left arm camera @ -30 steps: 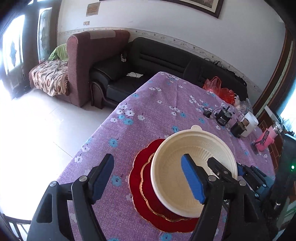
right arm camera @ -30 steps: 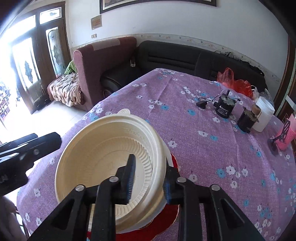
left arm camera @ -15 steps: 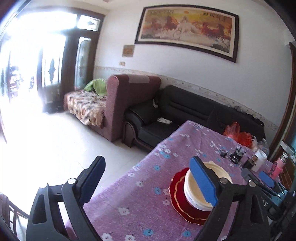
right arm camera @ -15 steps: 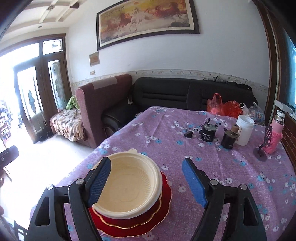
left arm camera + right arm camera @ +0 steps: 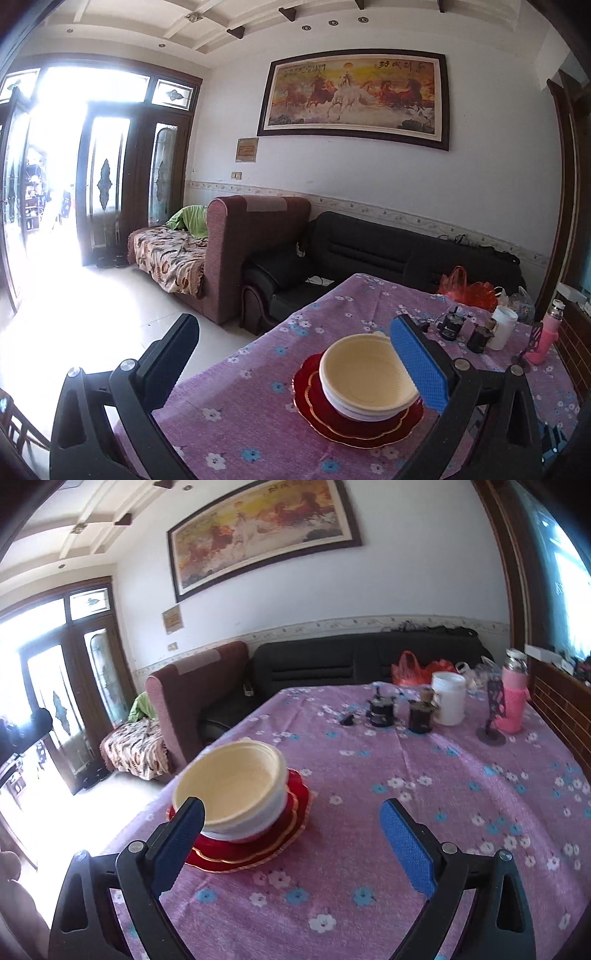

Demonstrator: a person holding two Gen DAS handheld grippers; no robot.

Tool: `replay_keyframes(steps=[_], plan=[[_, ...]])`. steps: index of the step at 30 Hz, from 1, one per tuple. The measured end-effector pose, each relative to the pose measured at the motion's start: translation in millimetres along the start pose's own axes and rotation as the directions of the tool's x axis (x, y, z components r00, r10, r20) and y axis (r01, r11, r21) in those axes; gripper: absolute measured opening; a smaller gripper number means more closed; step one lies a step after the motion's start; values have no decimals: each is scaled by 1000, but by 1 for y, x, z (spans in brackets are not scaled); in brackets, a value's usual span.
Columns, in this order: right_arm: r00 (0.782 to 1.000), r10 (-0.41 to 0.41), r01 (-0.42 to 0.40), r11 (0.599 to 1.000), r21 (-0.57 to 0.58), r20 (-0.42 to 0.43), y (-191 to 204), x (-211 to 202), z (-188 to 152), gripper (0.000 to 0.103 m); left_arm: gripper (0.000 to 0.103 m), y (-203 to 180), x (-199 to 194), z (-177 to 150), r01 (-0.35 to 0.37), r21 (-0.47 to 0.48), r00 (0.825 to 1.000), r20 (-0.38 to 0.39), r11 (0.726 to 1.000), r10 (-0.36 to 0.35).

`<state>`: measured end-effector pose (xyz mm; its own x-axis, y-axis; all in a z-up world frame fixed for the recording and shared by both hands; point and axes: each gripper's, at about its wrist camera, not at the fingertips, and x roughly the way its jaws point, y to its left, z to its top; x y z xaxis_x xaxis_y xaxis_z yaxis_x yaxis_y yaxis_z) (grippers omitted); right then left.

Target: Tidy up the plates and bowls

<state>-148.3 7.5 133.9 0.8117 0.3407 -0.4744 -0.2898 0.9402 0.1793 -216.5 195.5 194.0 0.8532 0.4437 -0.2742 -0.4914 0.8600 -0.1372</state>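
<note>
Purple floral surface (image 5: 424,760) carries cream bowls (image 5: 229,786) nested on red plates (image 5: 291,816) to save space; left gripper (image 5: 295,365) and right gripper (image 5: 291,843) fingers have just spread wide, empty.

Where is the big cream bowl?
The cream bowl sits stacked on the red plates, left in the right wrist view, near the table's corner.

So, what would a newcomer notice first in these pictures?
The cream bowls, nested on stacked red plates, sit near the edge of the purple floral tablecloth. A large horse painting hangs above the black sofa. Both grippers, left and right, are open and empty.
</note>
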Motion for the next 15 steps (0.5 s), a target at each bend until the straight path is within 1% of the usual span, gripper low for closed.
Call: replay_keyframes(steps=[3,6,8,10,12,15], plan=[[996,-87,88,996,34,-28,-29,0,-19,98,103,-11,0,-11,13,-11,1000,3,1000,-13],[989,-144,145,987,68,-24,-47,-8,-33,98,103,-21,-2,-19,-23,3,1000,20,1000,23],[986,-166,167,983,76,-19,-53,-11,-38,98,103,-26,-3,-21,-52,27,999,12,998,51],[986,-163,165,984,69,-28,-53,-11,-40,98,103,-32,-1,-23,-54,54,998,-12,997,55],[990,-131,134,989,57,-51,-49,-9,-43,98,103,-36,3,-25,-40,67,998,-46,997,43],[992,-107,109,994,28,-74,-35,-3,-45,98,103,-39,10,-29,-9,73,995,-102,997,16]])
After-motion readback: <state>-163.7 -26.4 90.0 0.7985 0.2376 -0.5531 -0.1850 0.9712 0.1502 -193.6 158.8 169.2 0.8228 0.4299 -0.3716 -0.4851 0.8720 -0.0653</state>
